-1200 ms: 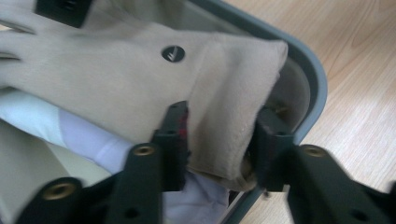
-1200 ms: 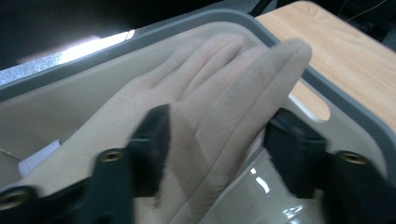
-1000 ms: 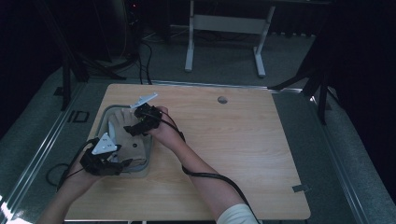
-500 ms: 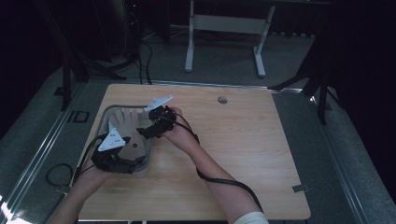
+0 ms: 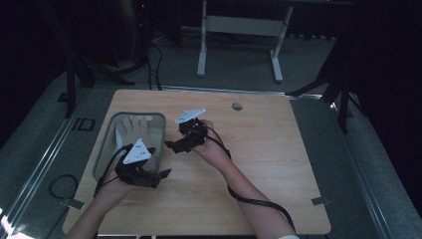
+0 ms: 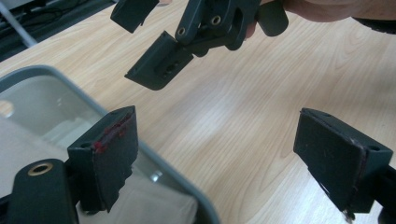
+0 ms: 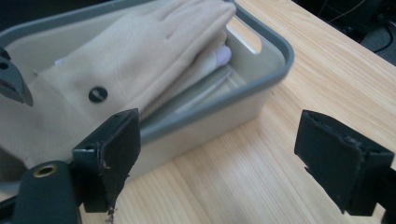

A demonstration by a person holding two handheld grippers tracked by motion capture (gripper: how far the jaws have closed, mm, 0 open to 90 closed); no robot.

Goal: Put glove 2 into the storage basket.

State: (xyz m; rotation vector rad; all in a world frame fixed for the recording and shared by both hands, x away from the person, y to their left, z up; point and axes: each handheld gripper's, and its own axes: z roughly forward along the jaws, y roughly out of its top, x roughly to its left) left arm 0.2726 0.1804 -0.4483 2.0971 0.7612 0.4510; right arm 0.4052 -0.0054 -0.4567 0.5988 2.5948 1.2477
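Lying palm-down inside a grey plastic bin (image 5: 105, 144), a beige glove (image 7: 140, 60) with a dark button near its cuff fills most of that container, its fingers pointing toward the far end; the bin stands on the left part of the light wooden table (image 5: 268, 149). The left gripper (image 5: 158, 175) sits just outside the bin's near right corner, over the bare wood, its jaws having just been opening and now standing wide apart with nothing between them; in the left gripper view one jaw overlaps the bin's rim and the other hangs over the tabletop. The right gripper (image 5: 171, 145) hovers just beside the bin's right wall, farther from the person than the left one, jaws likewise spread wide and empty, aimed back at the bin and the glove in it. The two grippers are near each other but apart.
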